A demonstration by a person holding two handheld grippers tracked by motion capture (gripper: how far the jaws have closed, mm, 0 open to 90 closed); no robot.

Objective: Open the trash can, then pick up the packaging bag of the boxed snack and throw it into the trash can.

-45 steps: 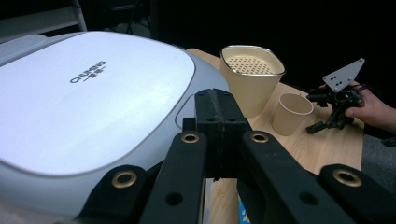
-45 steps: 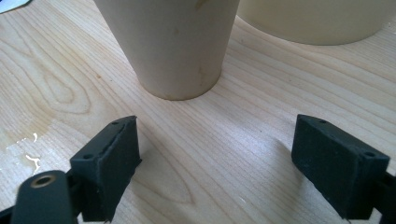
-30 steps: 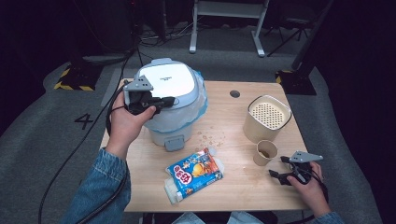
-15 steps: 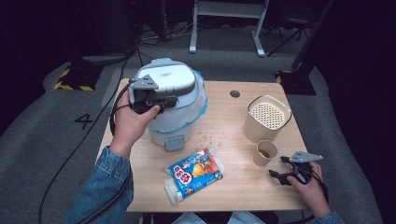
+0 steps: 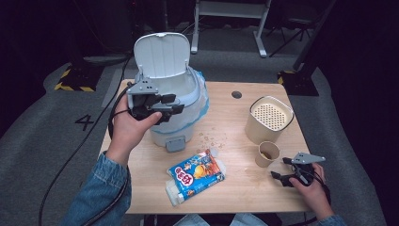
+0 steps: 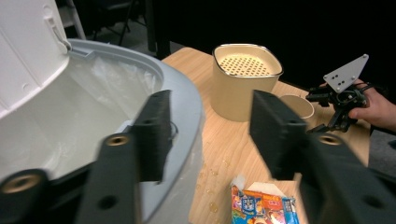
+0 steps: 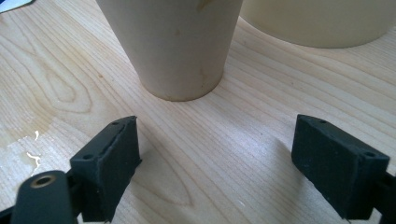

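Hovering at the nine o'clock rim of the white lidded bin (image 5: 176, 110), the left gripper (image 5: 157, 104) has just been opening its jaws; one jaw sits over the rim, pinching nothing. At four o'clock, the right gripper (image 5: 281, 170) gapes empty beside the paper cup (image 5: 267, 153).
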